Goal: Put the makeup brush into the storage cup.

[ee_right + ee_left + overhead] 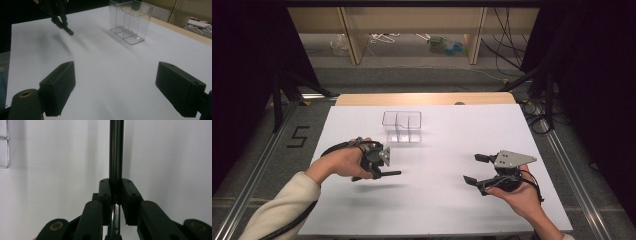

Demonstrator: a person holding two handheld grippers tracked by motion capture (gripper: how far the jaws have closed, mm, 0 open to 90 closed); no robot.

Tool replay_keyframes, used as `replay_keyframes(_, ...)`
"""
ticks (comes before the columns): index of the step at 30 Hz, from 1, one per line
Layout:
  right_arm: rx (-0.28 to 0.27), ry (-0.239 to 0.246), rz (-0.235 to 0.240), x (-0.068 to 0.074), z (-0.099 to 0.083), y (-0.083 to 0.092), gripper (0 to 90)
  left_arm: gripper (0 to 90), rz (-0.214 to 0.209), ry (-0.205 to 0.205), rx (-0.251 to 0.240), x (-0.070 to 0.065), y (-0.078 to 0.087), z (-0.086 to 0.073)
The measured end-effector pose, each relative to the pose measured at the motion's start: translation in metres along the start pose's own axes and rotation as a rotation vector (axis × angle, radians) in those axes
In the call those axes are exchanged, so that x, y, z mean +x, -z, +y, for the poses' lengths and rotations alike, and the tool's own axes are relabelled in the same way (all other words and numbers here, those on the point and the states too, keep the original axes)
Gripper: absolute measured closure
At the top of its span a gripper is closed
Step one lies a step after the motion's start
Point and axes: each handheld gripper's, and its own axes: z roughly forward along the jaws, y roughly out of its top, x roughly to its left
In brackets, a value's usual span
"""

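My left gripper [379, 173] hangs over the left part of the white table top [437, 210], shut on a dark slim pen [393, 173] that points right and lies level. In the left gripper view the pads [104, 191] clamp the pen [116, 150], whose shaft runs straight ahead, with a shiny metal part behind the jaws. My right gripper [473, 168] rests low at the right, held by a hand, jaws wide open with nothing between them [122, 85]. Its view also shows the left gripper [60, 23] with the pen tip [68, 30] above its own shadow.
A clear plastic holder [402, 126] with upright dividers stands at the back middle of the table, also seen in the right gripper view [130, 20]. A wooden edge [422, 98] borders the far side. Shelving and cables lie beyond on the floor.
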Motion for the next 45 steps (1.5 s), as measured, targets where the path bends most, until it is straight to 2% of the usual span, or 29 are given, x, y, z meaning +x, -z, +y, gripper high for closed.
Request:
replay_keyframes(4,-0.01,0.003,0.002,0.001,0.0,-0.004,17.0,78.6,0.006,-0.016,-0.006,-0.005,0.005,0.004)
replay_keyframes(13,0.005,0.02,0.027,0.005,0.002,-0.009,17.0,78.7,0.017,-0.055,-0.031,-0.016,0.016,0.015)
replay_keyframes(16,0.012,0.016,0.044,0.007,0.002,-0.011,17.0,78.6,0.013,-0.055,-0.039,-0.02,0.02,0.018)
replay_keyframes(17,-0.006,0.019,0.036,0.007,0.001,-0.013,17.0,78.6,0.019,-0.058,-0.043,-0.021,0.02,0.019)
replay_keyframes(19,0.012,0.022,0.046,0.008,0.002,-0.013,17.0,78.6,0.015,-0.063,-0.043,-0.024,0.022,0.021)
replay_keyframes(20,0.001,0.019,0.048,0.009,0.002,-0.014,17.0,78.6,0.015,-0.061,-0.046,-0.025,0.022,0.021)
replay_keyframes(21,0.016,0.016,0.054,0.01,0.002,-0.014,17.0,78.6,0.019,-0.068,-0.044,-0.026,0.023,0.022)
replay_keyframes(26,0.016,0.023,0.069,0.012,0.003,-0.018,17.0,78.6,0.017,-0.079,-0.05,-0.031,0.026,0.027)
replay_keyframes(35,0.02,0.035,0.089,0.017,0.005,-0.023,17.0,78.6,0.014,-0.105,-0.047,-0.037,0.028,0.037)
replay_keyframes(38,0.01,0.037,0.093,0.017,0.006,-0.024,17.2,78.6,0.017,-0.117,-0.043,-0.038,0.029,0.04)
replay_keyframes(39,-0.003,0.036,0.08,0.017,0.006,-0.025,17.2,78.6,0.015,-0.115,-0.045,-0.038,0.029,0.041)
replay_keyframes(40,0.016,0.039,0.09,0.017,0.006,-0.024,17.2,78.6,0.016,-0.12,-0.043,-0.039,0.029,0.043)
replay_keyframes(42,-0.003,0.036,0.086,0.019,0.007,-0.026,17.2,78.6,0.019,-0.126,-0.045,-0.039,0.03,0.045)
replay_keyframes(43,0.012,0.04,0.092,0.019,0.007,-0.025,17.3,78.6,0.016,-0.127,-0.042,-0.039,0.031,0.046)
replay_keyframes(44,-0.003,0.038,0.093,0.02,0.007,-0.027,17.3,78.6,0.02,-0.129,-0.046,-0.04,0.031,0.047)
replay_keyframes(45,0.014,0.04,0.104,0.02,0.008,-0.027,17.3,78.6,0.017,-0.131,-0.044,-0.04,0.031,0.048)
